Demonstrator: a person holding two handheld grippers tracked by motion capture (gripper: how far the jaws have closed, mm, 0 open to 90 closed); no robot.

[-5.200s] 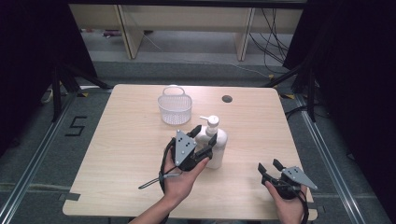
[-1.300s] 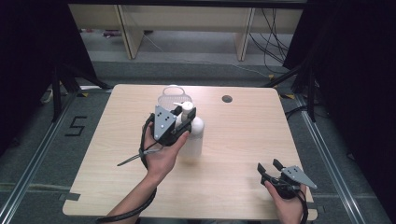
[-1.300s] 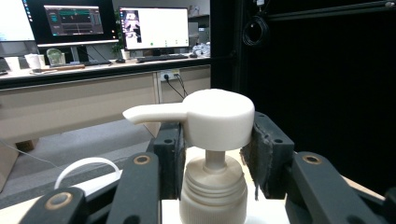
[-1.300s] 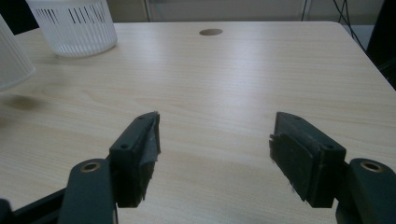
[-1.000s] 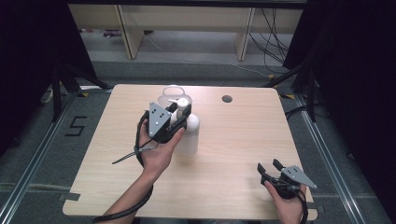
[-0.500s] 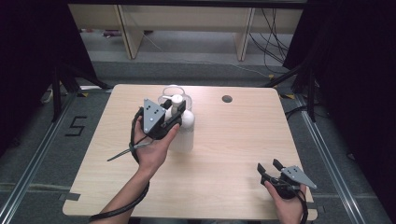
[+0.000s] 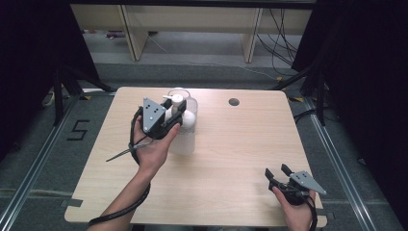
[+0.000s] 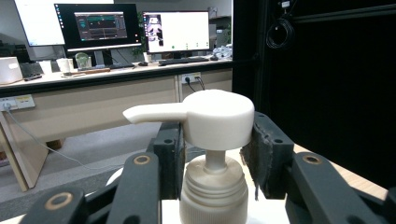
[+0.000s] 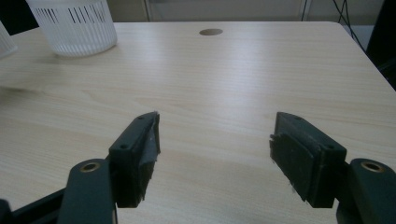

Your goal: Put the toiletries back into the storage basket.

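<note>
At the left, our left gripper clamps the white plastic pump bottle at its ribbed neck, lifted beside the slotted basket. We judge that smooth, round neck could slip or swing. At the right, our right gripper rests wide open, empty, on pale woodgrain table.

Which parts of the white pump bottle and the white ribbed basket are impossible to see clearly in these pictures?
- White plastic pump bottle: in the left gripper view its body is cut off by the bottom edge; in the high view the left gripper covers its neck.
- White ribbed plastic basket: the right gripper view's top edge cuts its rim; in the high view the bottle and gripper hide most of it, so its contents cannot be told.
</note>
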